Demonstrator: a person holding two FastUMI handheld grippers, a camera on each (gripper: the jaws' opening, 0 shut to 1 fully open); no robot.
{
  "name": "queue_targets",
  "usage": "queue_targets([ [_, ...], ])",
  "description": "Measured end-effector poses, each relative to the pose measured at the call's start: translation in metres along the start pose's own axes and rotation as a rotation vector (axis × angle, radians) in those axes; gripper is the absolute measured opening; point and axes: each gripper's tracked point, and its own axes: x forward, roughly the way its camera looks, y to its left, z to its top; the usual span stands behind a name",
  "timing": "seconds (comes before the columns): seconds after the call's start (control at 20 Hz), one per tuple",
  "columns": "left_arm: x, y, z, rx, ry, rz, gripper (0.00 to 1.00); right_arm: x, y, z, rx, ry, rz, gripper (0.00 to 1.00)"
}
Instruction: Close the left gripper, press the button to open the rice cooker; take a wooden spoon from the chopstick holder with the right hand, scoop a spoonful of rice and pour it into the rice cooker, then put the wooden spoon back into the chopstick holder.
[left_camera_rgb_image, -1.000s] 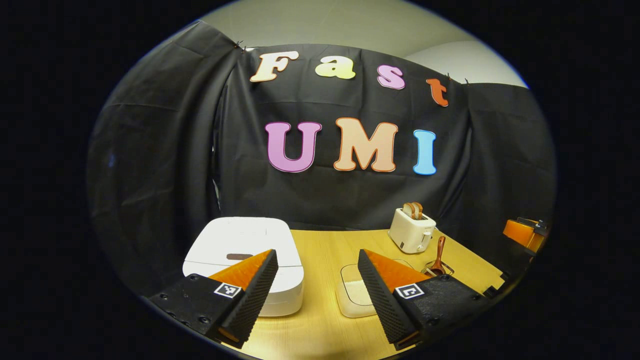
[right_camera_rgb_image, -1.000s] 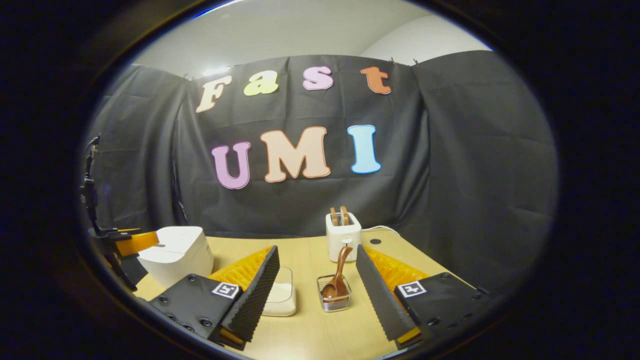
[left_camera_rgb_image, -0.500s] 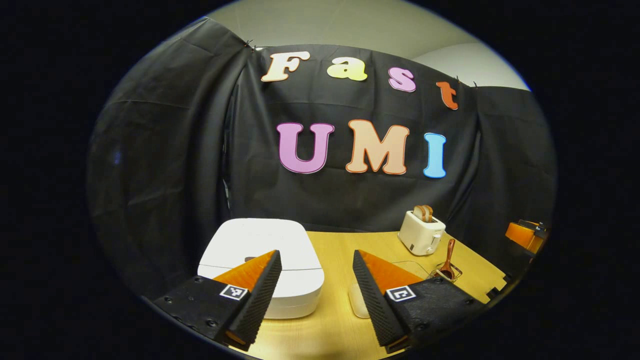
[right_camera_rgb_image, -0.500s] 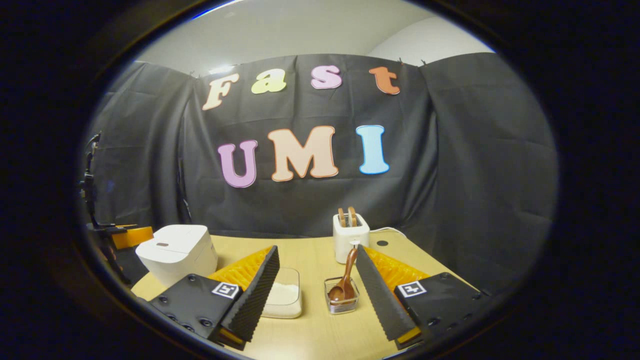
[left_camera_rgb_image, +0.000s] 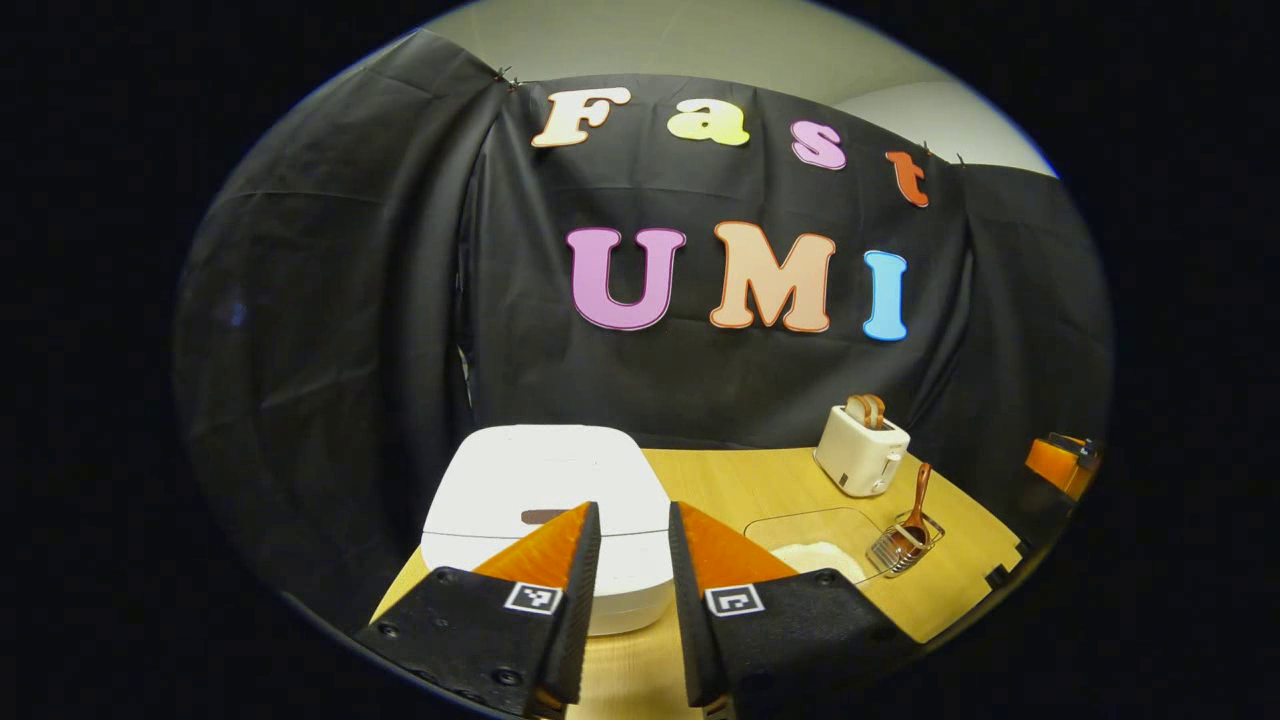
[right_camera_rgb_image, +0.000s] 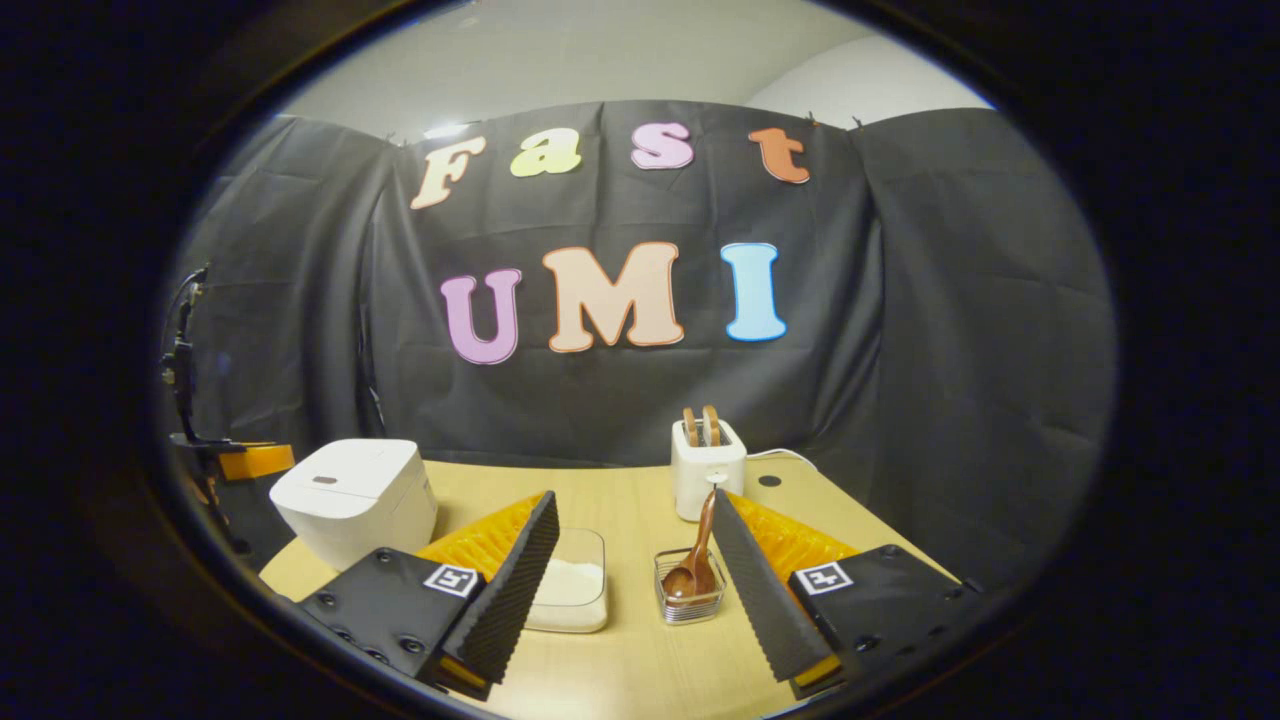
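The white rice cooker (left_camera_rgb_image: 545, 500) stands shut at the table's left, a dark button (left_camera_rgb_image: 545, 516) on its lid. My left gripper (left_camera_rgb_image: 632, 510) hovers just in front of the cooker, its fingers drawn close with a narrow gap and nothing between them. The cooker (right_camera_rgb_image: 355, 495) also appears far left in the right gripper view. A wooden spoon (right_camera_rgb_image: 697, 555) stands bowl-down in the wire chopstick holder (right_camera_rgb_image: 690, 598). My right gripper (right_camera_rgb_image: 634, 500) is open and empty, short of the holder. A clear box of rice (right_camera_rgb_image: 572, 592) lies left of the holder.
A white toaster (right_camera_rgb_image: 708, 468) with two slices stands at the back of the wooden table (right_camera_rgb_image: 640, 660). From the left gripper view, the rice box (left_camera_rgb_image: 815, 540), holder (left_camera_rgb_image: 905, 545) and toaster (left_camera_rgb_image: 860, 455) sit to the right. Black cloth walls surround the table.
My left gripper's fingers have drawn much closer together and it has swung toward the rice cooker. The right gripper has drifted slightly, still open.
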Motion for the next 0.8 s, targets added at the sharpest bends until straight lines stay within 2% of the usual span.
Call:
queue_targets([
  [0.05,0.003,0.003,-0.002,-0.002,0.006,0.004,0.38,0.001,0.000,-0.001,0.001,0.002,0.000,0.99],
  [0.1,0.005,0.005,-0.005,-0.007,0.015,0.006,0.23,0.002,0.000,-0.002,0.001,0.006,-0.002,0.99],
  [0.15,0.010,0.009,-0.007,-0.014,0.025,0.011,0.22,0.004,0.000,-0.004,0.001,0.011,-0.004,0.99],
  [0.2,0.011,0.013,-0.010,-0.021,0.035,0.021,0.13,0.004,0.000,-0.004,0.000,0.013,-0.007,0.99],
  [0.25,0.015,0.018,-0.013,-0.028,0.042,0.031,0.17,0.005,0.000,-0.006,-0.002,0.017,-0.012,0.99],
  [0.3,0.018,0.024,-0.015,-0.033,0.046,0.045,0.05,0.005,-0.001,-0.008,-0.003,0.023,-0.015,0.99],
  [0.5,0.035,0.054,-0.025,-0.037,0.077,0.109,0.00,0.009,-0.002,-0.011,-0.004,0.030,-0.033,0.99],
  [0.8,0.068,0.073,-0.027,-0.010,0.078,0.111,0.00,0.011,-0.006,-0.017,-0.011,0.048,-0.068,0.99],
])
